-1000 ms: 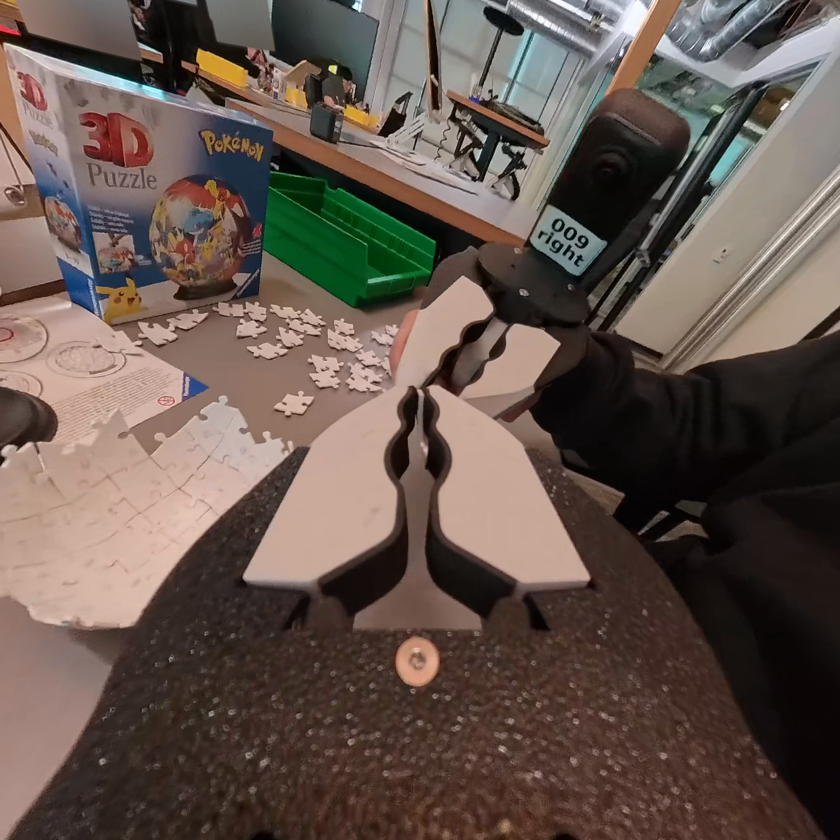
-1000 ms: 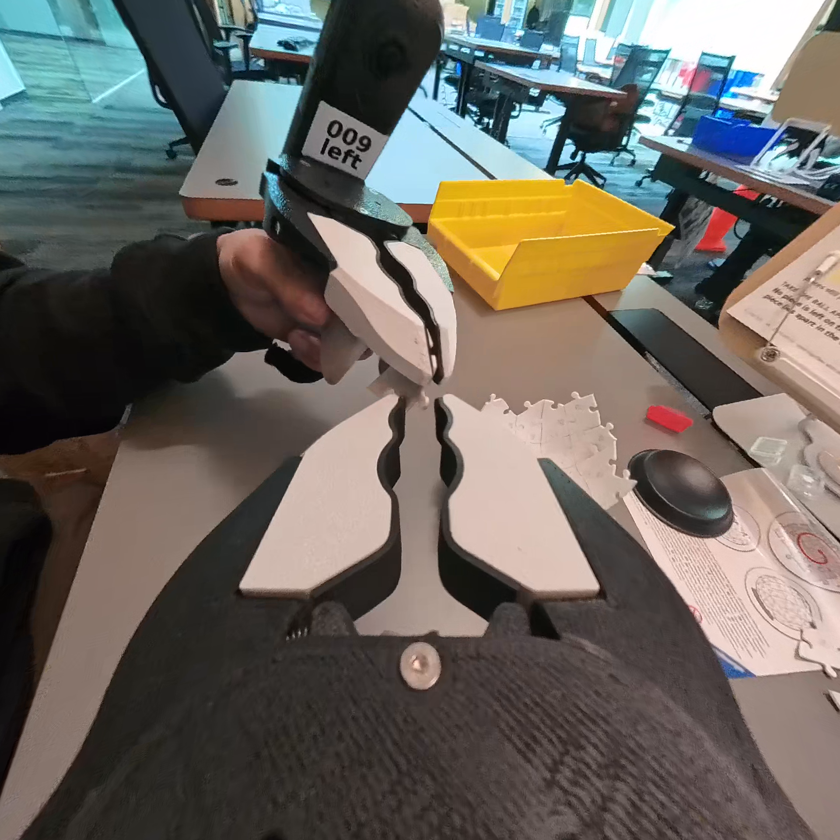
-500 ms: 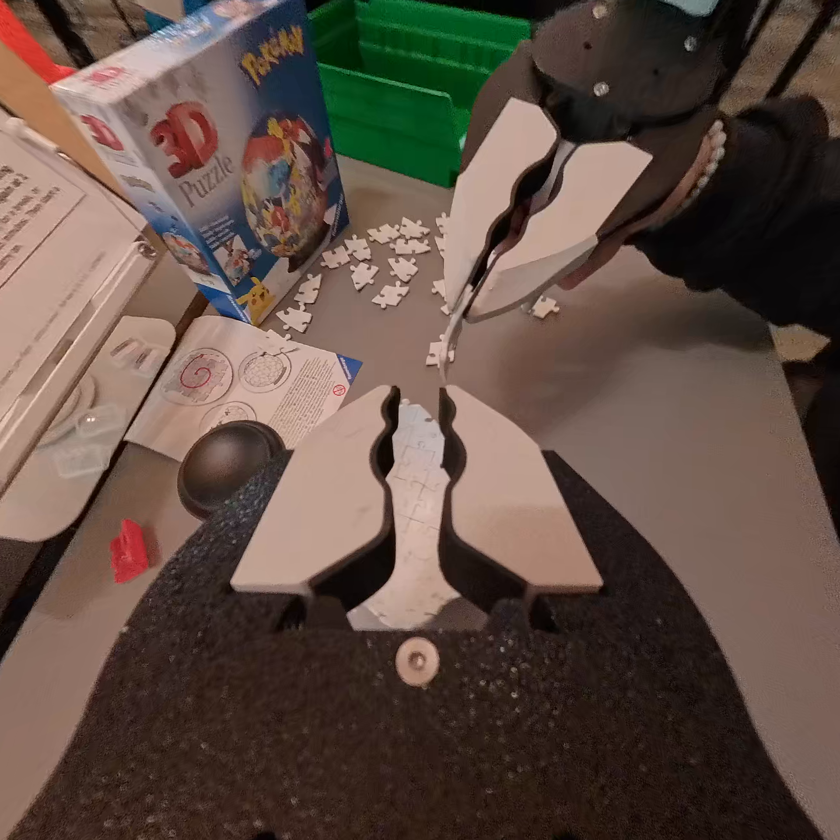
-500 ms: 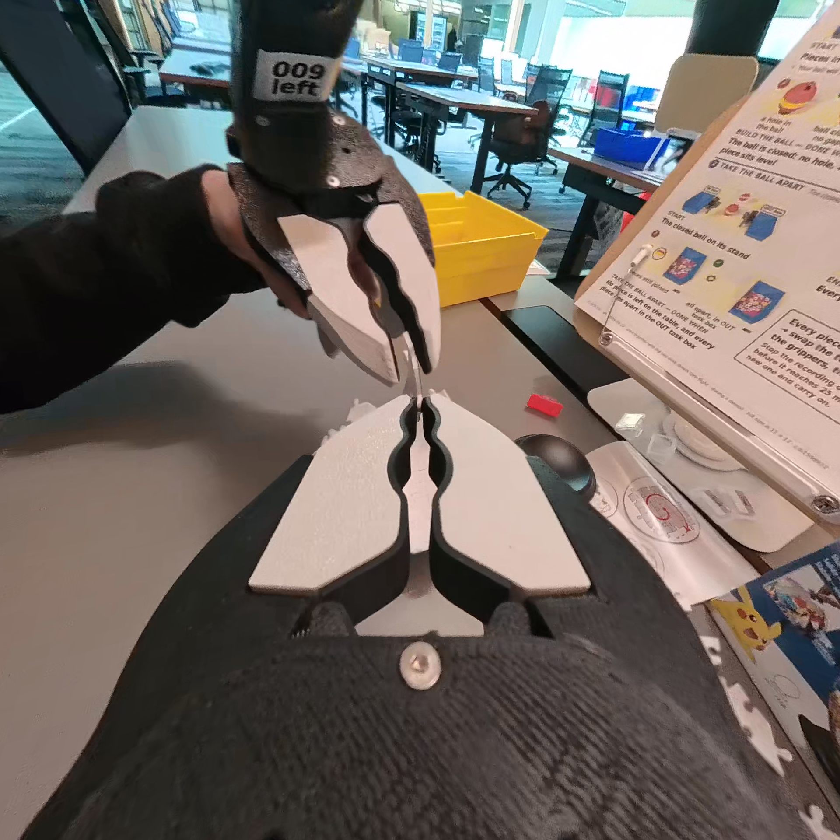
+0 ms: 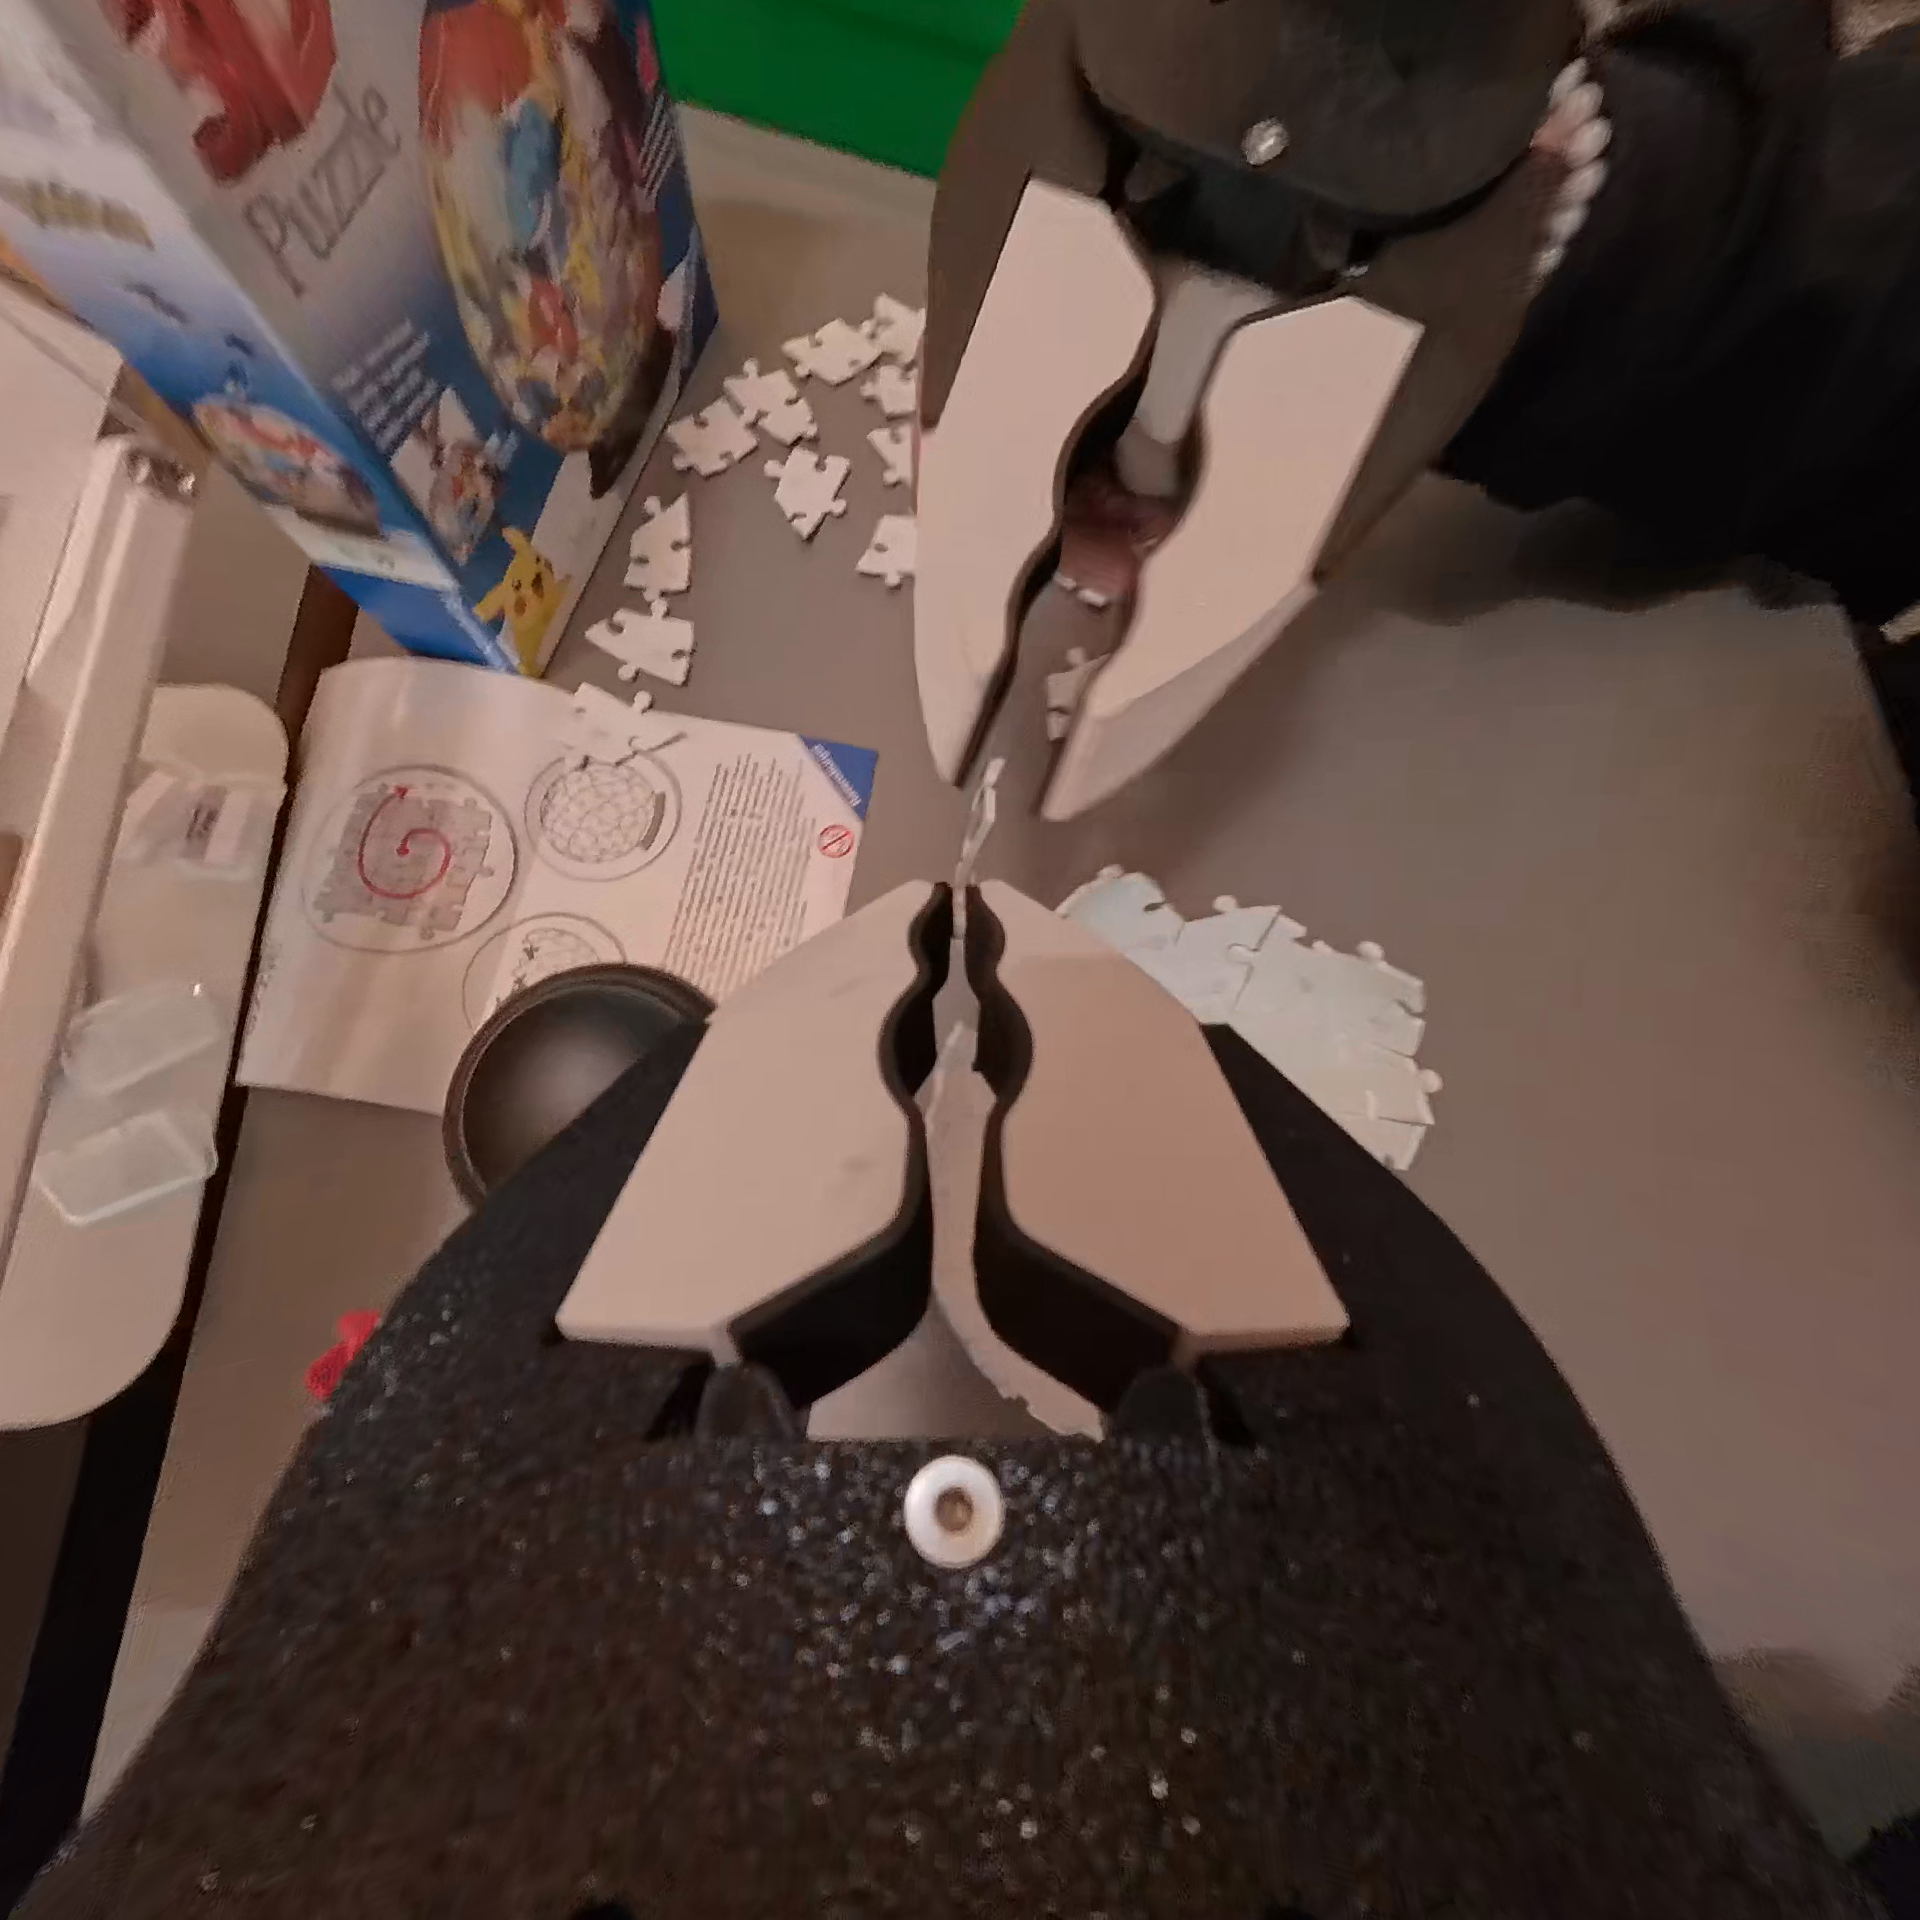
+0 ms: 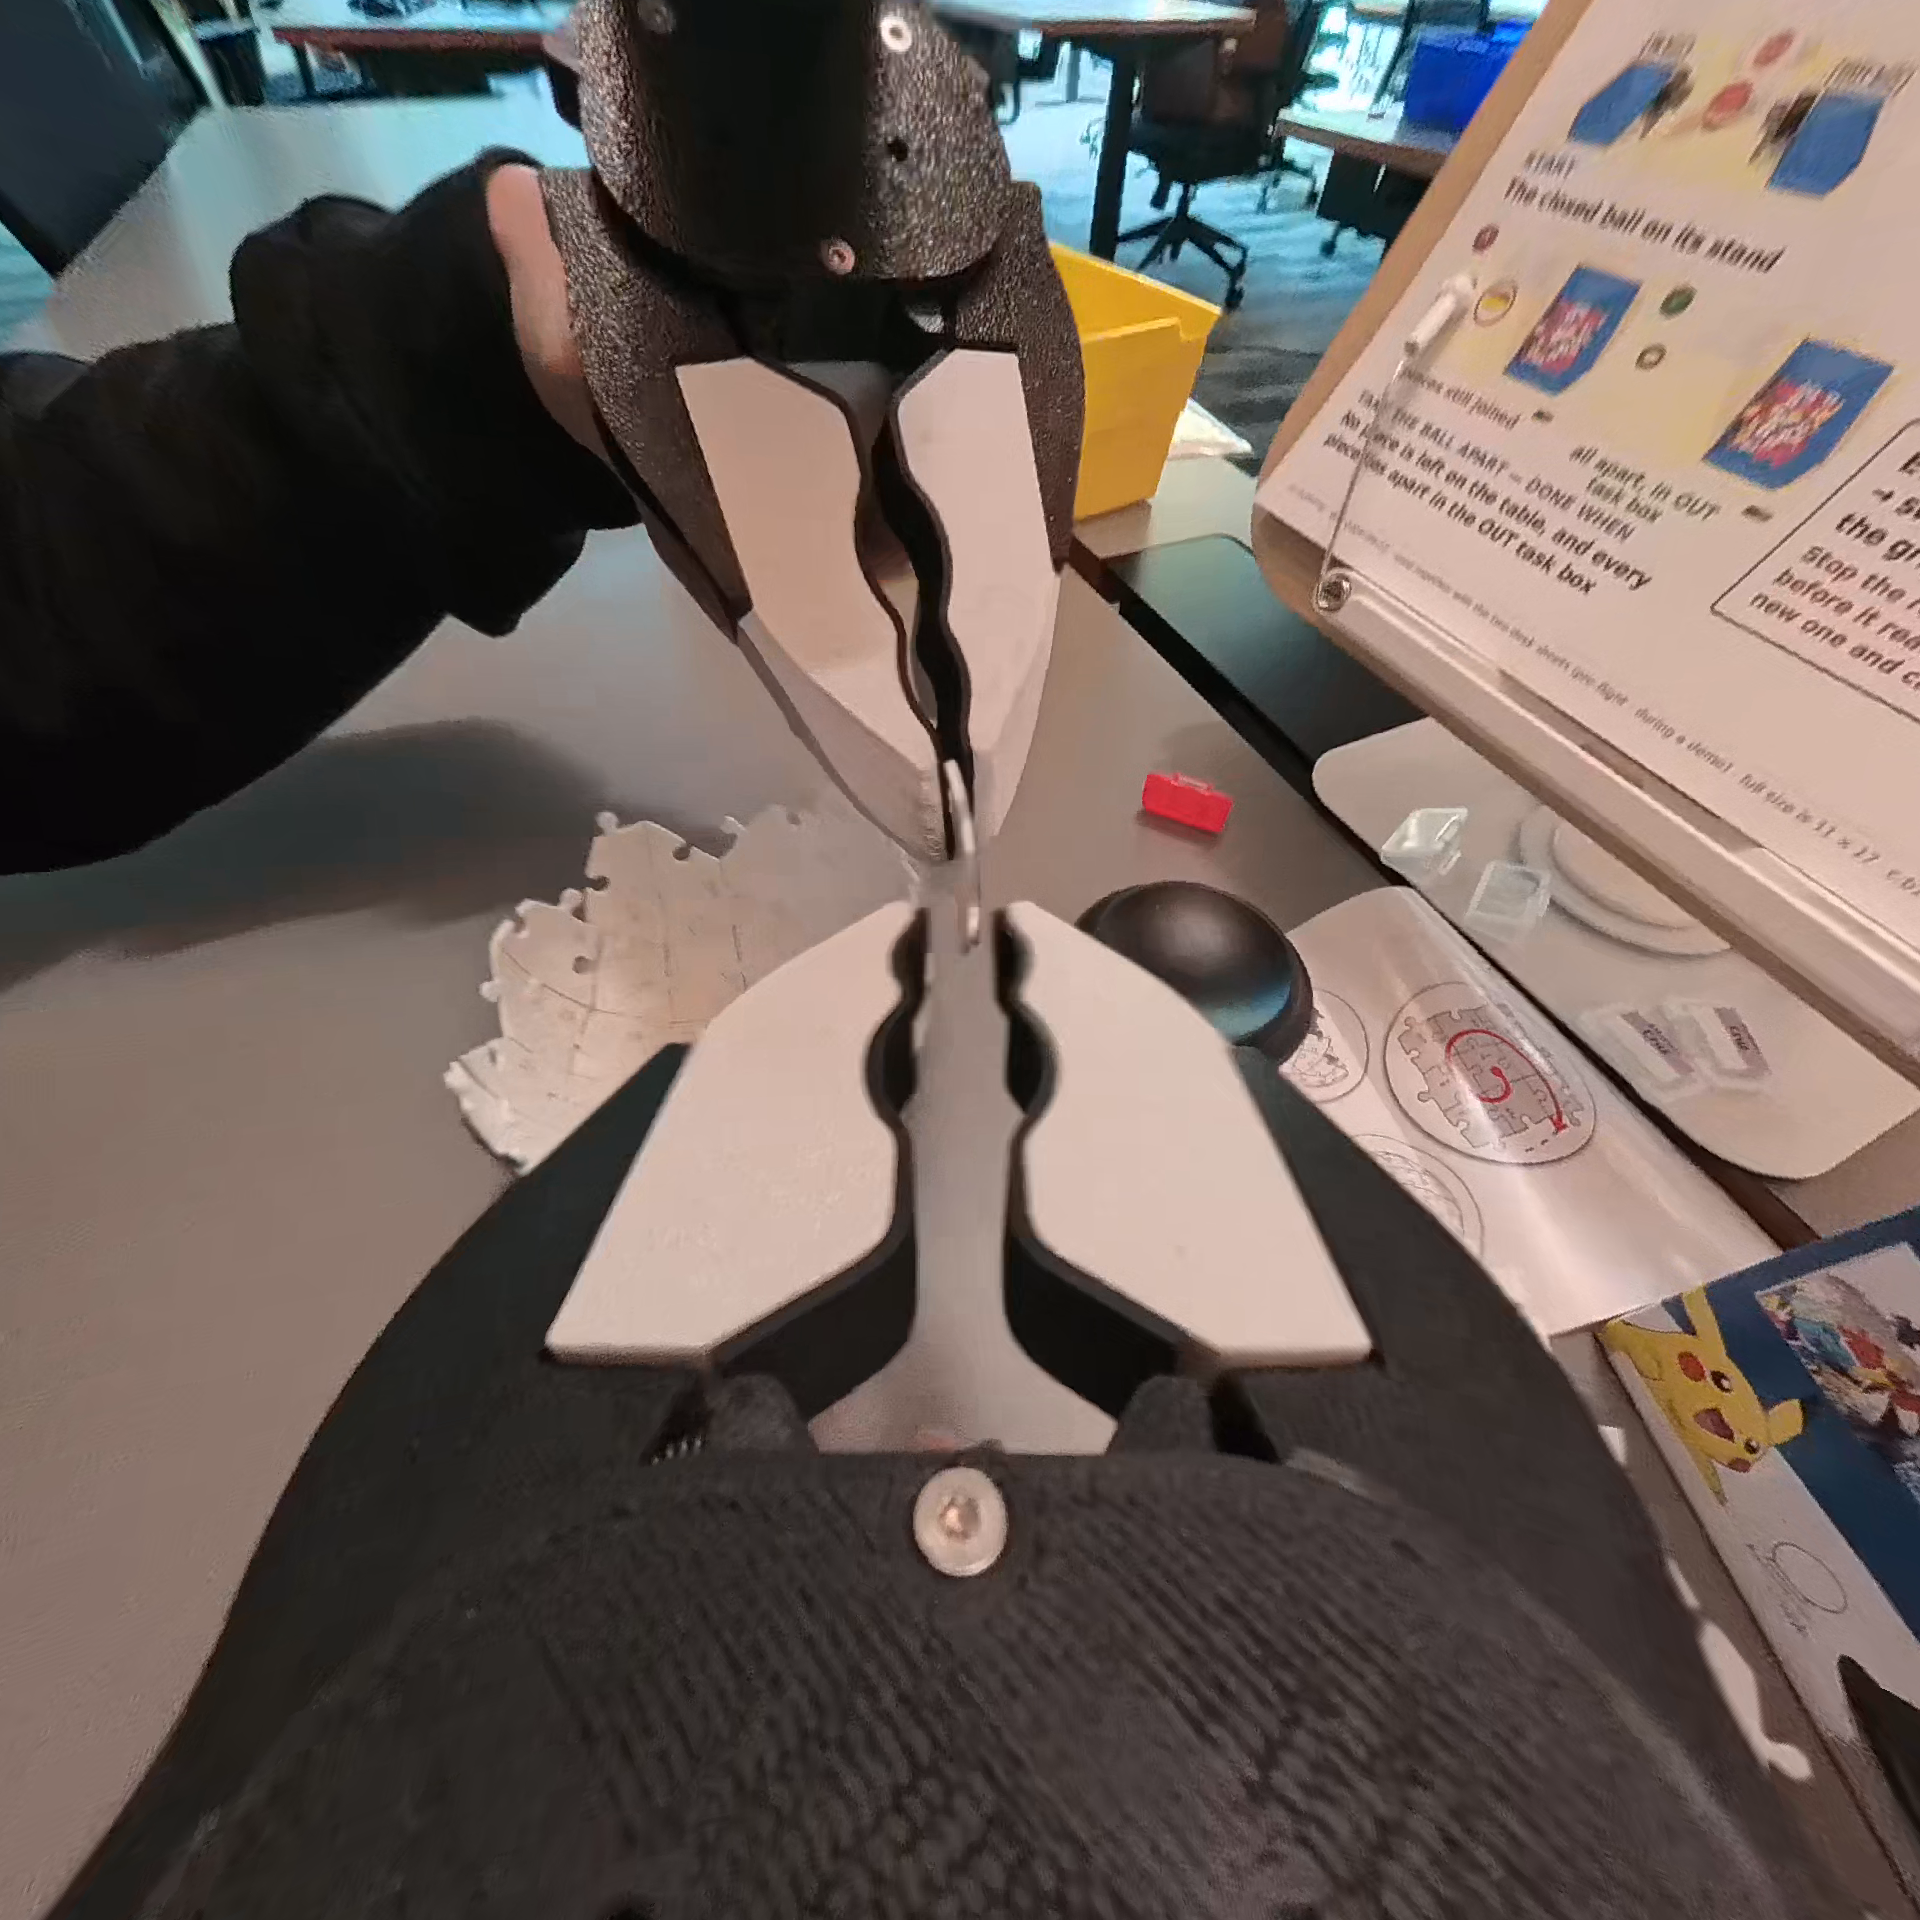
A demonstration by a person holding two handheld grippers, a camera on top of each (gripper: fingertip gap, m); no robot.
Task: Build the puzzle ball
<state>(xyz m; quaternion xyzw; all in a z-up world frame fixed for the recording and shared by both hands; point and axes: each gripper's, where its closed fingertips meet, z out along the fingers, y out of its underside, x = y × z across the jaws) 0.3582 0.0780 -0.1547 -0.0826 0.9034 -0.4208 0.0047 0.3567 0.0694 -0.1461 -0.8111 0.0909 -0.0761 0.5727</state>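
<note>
Now the right gripper (image 5: 997,790) has parted; left gripper (image 5: 958,896) pinches the puzzle piece (image 5: 975,831).

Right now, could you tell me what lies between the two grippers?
A white puzzle piece, edge-on, pinched by the left gripper; right gripper open. Both wrist views show it.

My left gripper (image 5: 961,896) sits mid-frame, its fingers (image 5: 790,1122) pinched nearly together on a thin white puzzle piece (image 5: 977,826) seen edge-on. Just above, my right gripper (image 5: 1000,781) points down at it, tips parted, one tip right at the piece's top. On the grey worktop (image 5: 1558,831), a joined curved section (image 5: 1278,997) lies right of centre, loose pieces (image 5: 790,426) upper middle, the puzzle box (image 5: 416,312) upper left, a leaflet (image 5: 561,862) and black round stand (image 5: 561,1081) at left.
</note>
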